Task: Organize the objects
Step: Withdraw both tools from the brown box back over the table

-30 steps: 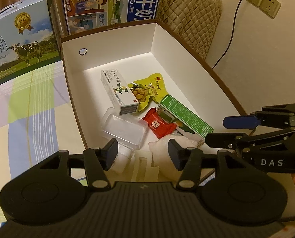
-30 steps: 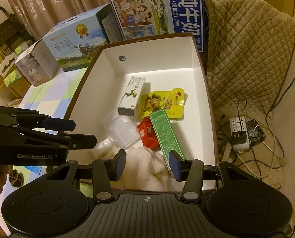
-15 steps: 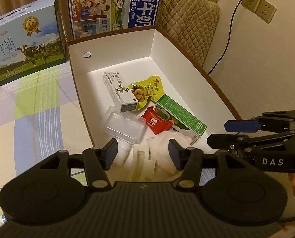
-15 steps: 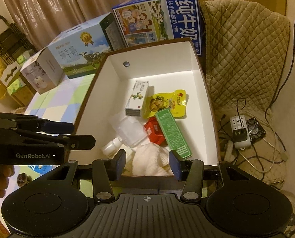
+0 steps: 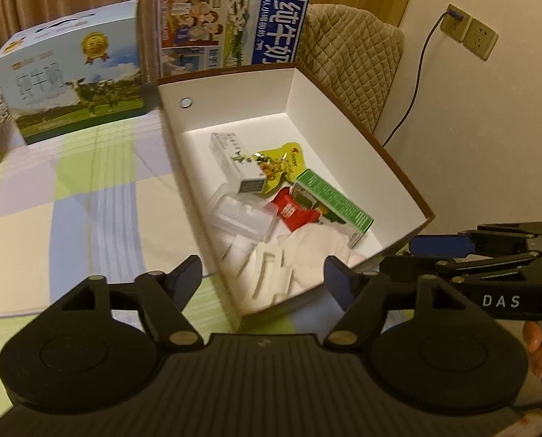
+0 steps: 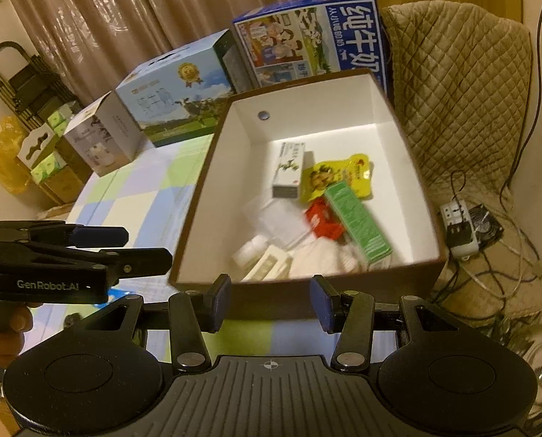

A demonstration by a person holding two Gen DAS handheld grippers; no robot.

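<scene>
Over on the left a glossy cardboard milk carton (image 5: 74,87) printed with a cow and a gold medal stands on the checked tablecloth (image 5: 70,196), a soft weave of pale green, blue and cream squares. Beside it, further back, sits a second milk carton (image 5: 231,27) in blue with large white characters.

In front of that one lies the open box (image 5: 231,91), a shallow rectangular tray of stiff card, brown outside and matt white within, with a small round metal eyelet in its far wall. Everything being sorted is inside it: a slim white medicine box (image 5: 234,164) towards the back, a crinkly yellow snack pouch (image 5: 282,162) just beside it, a clear ribbed plastic case (image 5: 242,216), a shiny red packet (image 5: 294,213), a long green carton (image 5: 334,204) lying aslant, a crumpled white cloth (image 5: 318,249) at the near end, and a white moulded plastic insert (image 5: 267,273) touching the cloth (the small white bottle next to it is too blurred to describe).

The left gripper (image 5: 262,278) hangs above the box's near left corner, its flat dark pads spread wide and holding nothing. The right gripper (image 6: 269,300) hovers just outside the near wall, likewise parted with nothing between its fingers.

At the far right a quilted beige cover (image 6: 460,83) drapes a chair.
</scene>
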